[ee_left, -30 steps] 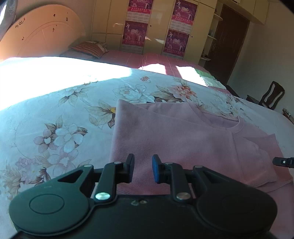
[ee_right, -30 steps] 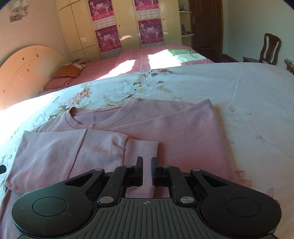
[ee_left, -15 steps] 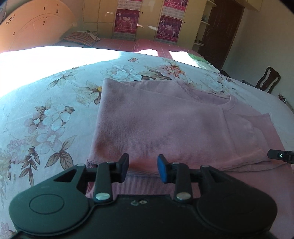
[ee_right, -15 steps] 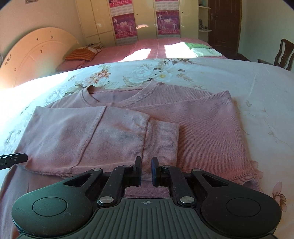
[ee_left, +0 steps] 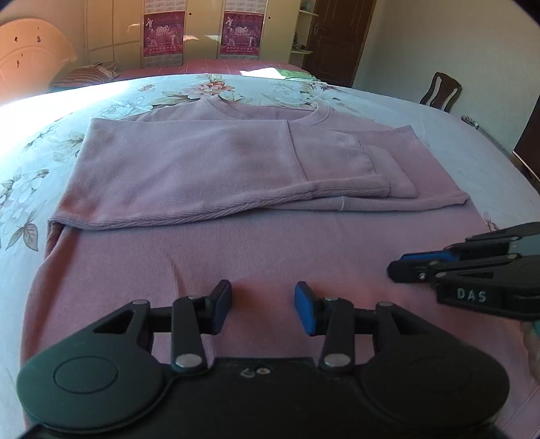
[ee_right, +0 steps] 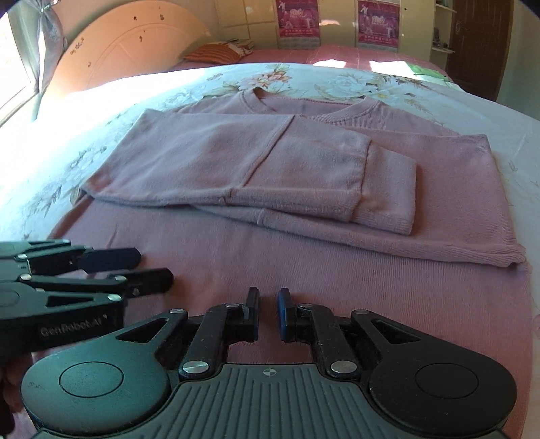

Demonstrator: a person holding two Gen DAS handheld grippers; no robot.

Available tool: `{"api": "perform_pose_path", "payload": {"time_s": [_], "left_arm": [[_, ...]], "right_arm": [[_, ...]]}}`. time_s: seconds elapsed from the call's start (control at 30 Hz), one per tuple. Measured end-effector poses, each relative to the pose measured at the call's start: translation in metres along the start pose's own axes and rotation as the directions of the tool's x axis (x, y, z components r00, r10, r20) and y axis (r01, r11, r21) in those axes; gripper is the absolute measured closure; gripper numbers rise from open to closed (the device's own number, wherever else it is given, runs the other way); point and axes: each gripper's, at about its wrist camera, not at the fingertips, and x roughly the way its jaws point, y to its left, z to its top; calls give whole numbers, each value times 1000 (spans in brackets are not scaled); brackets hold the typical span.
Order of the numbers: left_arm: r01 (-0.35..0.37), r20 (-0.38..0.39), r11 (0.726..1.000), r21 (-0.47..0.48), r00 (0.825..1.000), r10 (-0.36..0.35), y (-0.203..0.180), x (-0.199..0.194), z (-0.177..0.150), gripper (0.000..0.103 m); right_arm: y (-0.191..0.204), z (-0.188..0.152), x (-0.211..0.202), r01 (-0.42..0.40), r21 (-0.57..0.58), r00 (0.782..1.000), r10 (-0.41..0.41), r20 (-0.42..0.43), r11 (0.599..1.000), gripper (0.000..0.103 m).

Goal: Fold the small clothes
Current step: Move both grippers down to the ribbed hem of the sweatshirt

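Note:
A pink long-sleeved sweater lies flat on the floral bedsheet, with both sleeves folded across its chest; it also shows in the right wrist view. My left gripper is open and empty over the sweater's lower body, near the hem. My right gripper has its jaws nearly together with a narrow gap and nothing between them, over the same lower part. Each gripper shows from the side in the other's view, the right gripper and the left gripper.
The bed's wooden headboard and a striped pillow are at the far end. A second bed with a pink cover, wardrobes with posters, a dark door and a wooden chair stand beyond.
Both grippers have drawn back toward the hem and come closer together, so more of the lower body shows. The left jaws have opened wider. The sweater has not moved.

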Motion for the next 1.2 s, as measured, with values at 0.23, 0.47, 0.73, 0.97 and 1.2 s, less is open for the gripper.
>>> {"api": "perform_pose_path", "payload": {"time_s": [0.23,0.47,0.73,0.97,1.2], "left_arm": [[-138,-29,983,-119,990,135,29,-42,-36,62],[-53,3,991,-121,999,54,-29,-57,-37,59],[-85,-21,996,-21,996,85,-45,-65,-80,56],[-62,-30,995,-84,998,60,-21,-95,-97,56],[-31,-46,995,-93,999,27,-32,-96,-97,46]], "right_arm": [[-46,-39,-38,85,36,996,-86,8,996,94],[-7,-40,-52,-115,8,992,114,54,993,94],[7,-79,-56,-99,-98,995,99,-10,990,94],[-16,-113,-93,47,32,999,-47,-1,998,94],[39,-113,-102,-48,159,999,45,23,986,93]]}}
